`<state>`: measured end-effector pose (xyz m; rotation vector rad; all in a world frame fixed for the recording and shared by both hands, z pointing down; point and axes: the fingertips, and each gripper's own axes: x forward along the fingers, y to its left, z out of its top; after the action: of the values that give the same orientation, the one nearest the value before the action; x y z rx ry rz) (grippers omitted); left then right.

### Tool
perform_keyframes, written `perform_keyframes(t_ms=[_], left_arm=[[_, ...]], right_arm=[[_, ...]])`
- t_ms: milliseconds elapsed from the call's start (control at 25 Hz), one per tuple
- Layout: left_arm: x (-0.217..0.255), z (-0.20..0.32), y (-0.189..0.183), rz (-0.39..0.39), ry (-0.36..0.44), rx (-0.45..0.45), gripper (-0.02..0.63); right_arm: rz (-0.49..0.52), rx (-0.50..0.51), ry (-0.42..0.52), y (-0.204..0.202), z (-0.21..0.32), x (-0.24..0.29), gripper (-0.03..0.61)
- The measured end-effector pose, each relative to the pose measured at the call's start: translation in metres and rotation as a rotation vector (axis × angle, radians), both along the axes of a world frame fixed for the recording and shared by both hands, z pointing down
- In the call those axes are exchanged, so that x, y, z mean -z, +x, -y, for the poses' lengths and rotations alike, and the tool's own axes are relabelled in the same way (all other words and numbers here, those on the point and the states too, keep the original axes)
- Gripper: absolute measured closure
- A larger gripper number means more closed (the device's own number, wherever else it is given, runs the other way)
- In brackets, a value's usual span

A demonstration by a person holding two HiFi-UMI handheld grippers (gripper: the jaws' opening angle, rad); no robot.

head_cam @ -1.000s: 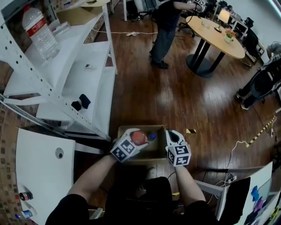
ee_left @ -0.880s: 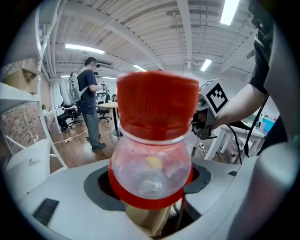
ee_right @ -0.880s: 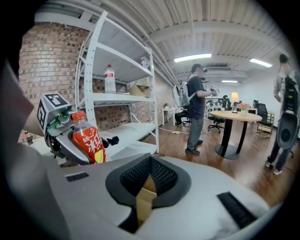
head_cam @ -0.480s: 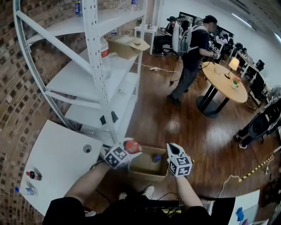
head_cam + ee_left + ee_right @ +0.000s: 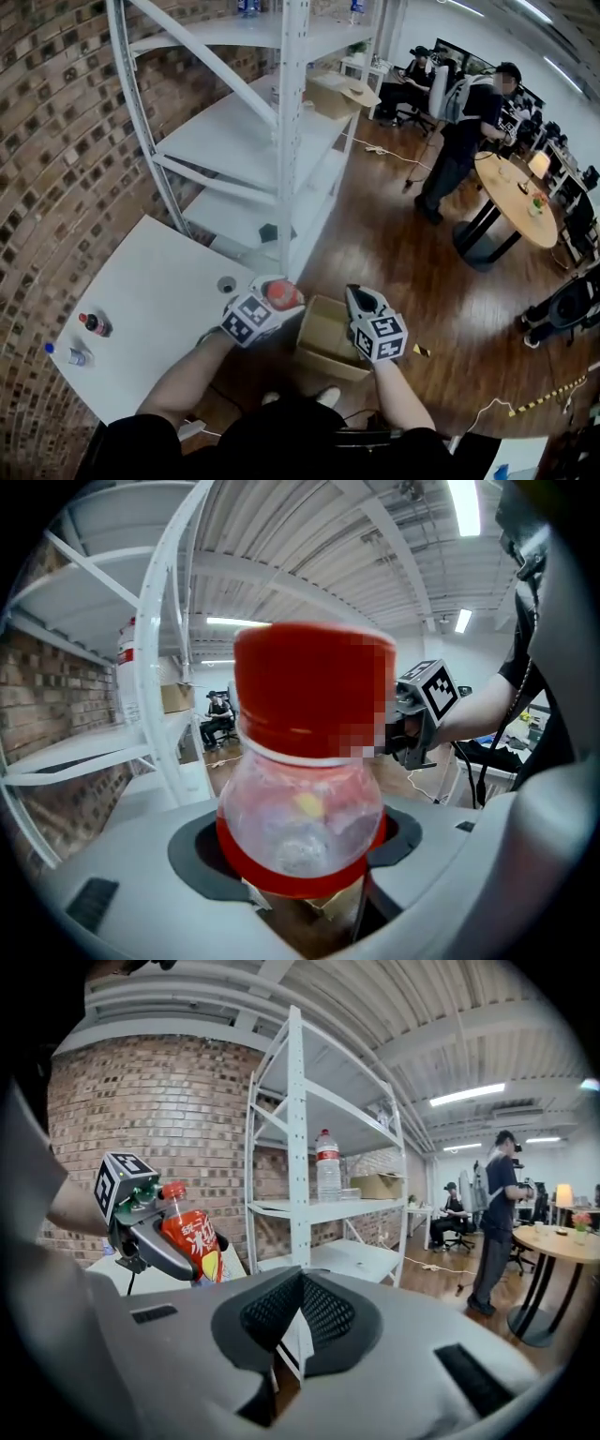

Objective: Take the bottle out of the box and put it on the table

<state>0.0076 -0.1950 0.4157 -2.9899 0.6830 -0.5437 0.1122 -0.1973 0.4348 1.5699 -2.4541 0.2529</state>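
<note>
Looking down at a red-capped soda bottle (image 5: 282, 295) pinched in the left gripper (image 5: 270, 304), jaws definitely clamped on it. From the left gripper view, nothing but red cap, clear shoulder and red label wedged right between the pads. Already clear of the cardboard box (image 5: 328, 367) and up in the air, not resting on anything. In the head view, sitting between the box's left edge and the near corner of the white table (image 5: 141, 300). As for the right gripper (image 5: 360, 296): jaws pressed together, gripping nothing, hovering by the box's right side. Can also spot a small dark bottle (image 5: 94, 324) and a blue-capped one (image 5: 67, 355) at the table's far-left edge, well apart from the grippers. Beyond that, a white metal shelf rack (image 5: 286, 141) along the brick wall (image 5: 56, 141), with a big water bottle (image 5: 325, 1171) and a carton (image 5: 377, 1185) on one shelf. Further back, a person (image 5: 464, 131) standing beside a round wooden table (image 5: 516, 192).
</note>
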Motion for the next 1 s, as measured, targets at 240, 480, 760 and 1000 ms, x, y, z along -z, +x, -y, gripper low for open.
perform_keyframes(t_ms=[240, 480, 760, 1000], left_arm=[[0.006, 0.001, -0.102, 0.009, 0.004, 0.192, 0.304], [0.005, -0.010, -0.218, 0.018, -0.009, 0.464, 0.304], [-0.002, -0.049, -0.325, 0.014, -0.035, 0.832, 0.304], [-0.027, -0.128, -0.411, 0.022, -0.116, 1.109, 0.302]], right_arm=[[0.010, 0.172, 0.004, -0.097, 0.018, 0.005, 0.574], [0.021, 0.437, 0.008, -0.213, 0.024, 0.010, 0.574], [0.020, 0.727, 0.003, -0.313, 0.028, 0.017, 0.574], [0.028, 0.974, -0.046, -0.409, -0.010, 0.009, 0.574]])
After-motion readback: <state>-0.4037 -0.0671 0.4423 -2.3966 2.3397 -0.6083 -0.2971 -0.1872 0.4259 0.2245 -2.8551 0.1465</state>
